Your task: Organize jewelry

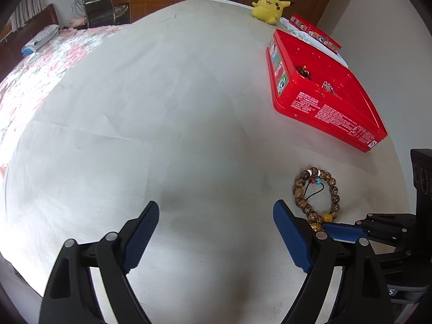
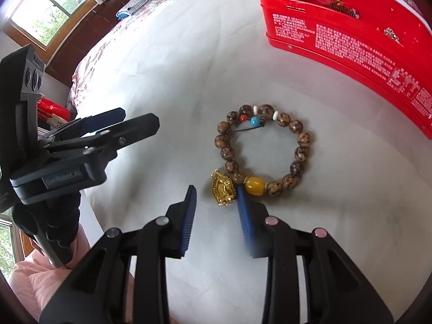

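- The bead bracelet [image 2: 266,149] lay flat on the bed [image 1: 162,108], near the red box [image 2: 337,35] by the bed's far edge.
- The right hand-held gripper [image 2: 216,210] pointed down at its gold charm [image 2: 224,190], jaws partly apart, gripping nothing yet, probably to pinch it.
- The left hand-held gripper [image 1: 216,232] waited wide open beside it, empty.
- Two pieces already sat in the box.

I see a bed [image 1: 167,102] under a pale sheet. On it lie a beaded bracelet [image 2: 266,149], an open red tin [image 1: 324,91], a yellow plush toy [image 1: 268,6] at the far edge, and a folded cloth [image 1: 40,39].
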A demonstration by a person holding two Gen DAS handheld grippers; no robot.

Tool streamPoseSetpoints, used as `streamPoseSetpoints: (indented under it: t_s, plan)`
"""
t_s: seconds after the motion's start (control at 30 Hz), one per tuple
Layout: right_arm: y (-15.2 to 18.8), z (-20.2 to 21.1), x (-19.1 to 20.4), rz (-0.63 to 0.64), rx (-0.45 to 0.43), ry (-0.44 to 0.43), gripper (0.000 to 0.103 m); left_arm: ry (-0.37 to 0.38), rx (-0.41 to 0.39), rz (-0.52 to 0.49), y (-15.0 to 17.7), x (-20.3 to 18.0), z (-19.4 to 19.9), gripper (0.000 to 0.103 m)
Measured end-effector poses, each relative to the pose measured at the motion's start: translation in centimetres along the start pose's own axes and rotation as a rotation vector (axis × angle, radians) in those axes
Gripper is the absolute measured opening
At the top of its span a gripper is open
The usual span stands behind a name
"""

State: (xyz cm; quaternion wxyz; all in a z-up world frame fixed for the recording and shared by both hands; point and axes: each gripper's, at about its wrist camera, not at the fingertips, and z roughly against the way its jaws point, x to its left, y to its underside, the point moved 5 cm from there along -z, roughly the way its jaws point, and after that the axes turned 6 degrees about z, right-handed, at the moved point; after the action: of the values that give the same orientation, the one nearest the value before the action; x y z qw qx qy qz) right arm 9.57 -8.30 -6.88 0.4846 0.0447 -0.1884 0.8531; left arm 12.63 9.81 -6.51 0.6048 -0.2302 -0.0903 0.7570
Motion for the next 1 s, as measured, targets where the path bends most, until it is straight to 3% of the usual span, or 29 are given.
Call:
streamPoseSetpoints:
  t_s: [0.2,0.3,0.4,0.53,0.73,1.0]
  plan:
    - [-1.1,-0.9,0.1,0.02,0.002,0.019,0.032,0.022,0.011,0.008,0.1,-0.1,-0.1,0.087]
    - [-1.3,-1.1,0.3,0.047,-0.003,0.053,0.021,0.025,0.016,0.009,0.1,-0.2,-0.3,0.087]
    - [-1.5,-1.0,0.3,0.076,-0.012,0.077,0.019,0.026,0.019,0.012,0.1,-0.3,-0.5,0.087]
    - [-0.8,-0.4,-0.2,0.061,-0.025,0.047,0.016,0.034,0.022,0.006,0.1,-0.9,-0.6,0.087]
    - [1.5,1.7,-3.0,-0.01,-0.063,0.03,0.012,0.072,0.04,-0.041,0.2,-3.7,-1.0,0.087]
    - [4.6,4.7,-9.1,-0.156,-0.111,0.075,0.012,0.085,0.089,-0.093,0.1,-8.1,-3.1,0.087]
